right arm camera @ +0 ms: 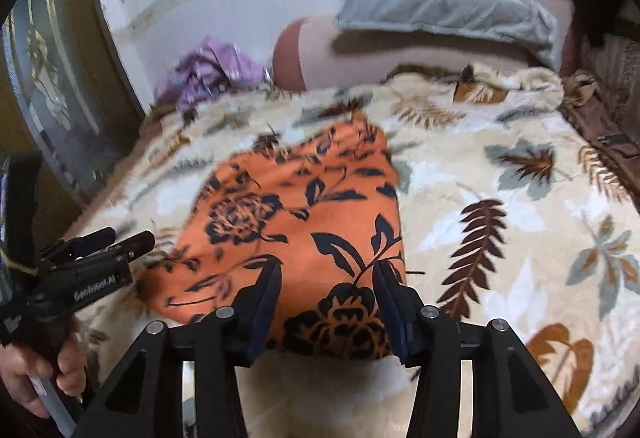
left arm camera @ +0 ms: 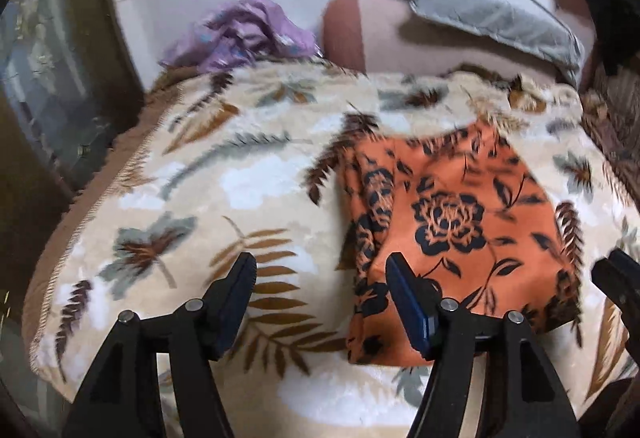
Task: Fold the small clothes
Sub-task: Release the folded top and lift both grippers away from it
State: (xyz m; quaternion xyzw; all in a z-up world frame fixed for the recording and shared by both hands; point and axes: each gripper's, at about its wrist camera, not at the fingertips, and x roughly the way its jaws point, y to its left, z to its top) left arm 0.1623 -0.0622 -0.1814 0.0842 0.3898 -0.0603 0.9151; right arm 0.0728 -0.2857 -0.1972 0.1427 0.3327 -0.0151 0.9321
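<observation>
An orange garment with black flowers lies folded on the leaf-patterned blanket; it also shows in the right wrist view. My left gripper is open and empty, just above the garment's near left edge, with one finger over the cloth and the other over the blanket. My right gripper is open and empty, with its jaws either side of the garment's near right corner. The left gripper also shows at the left of the right wrist view, held in a hand.
A crumpled purple cloth lies at the far left of the bed. A grey pillow rests on a pink bolster by the wall. A dark cabinet with glass stands at the left.
</observation>
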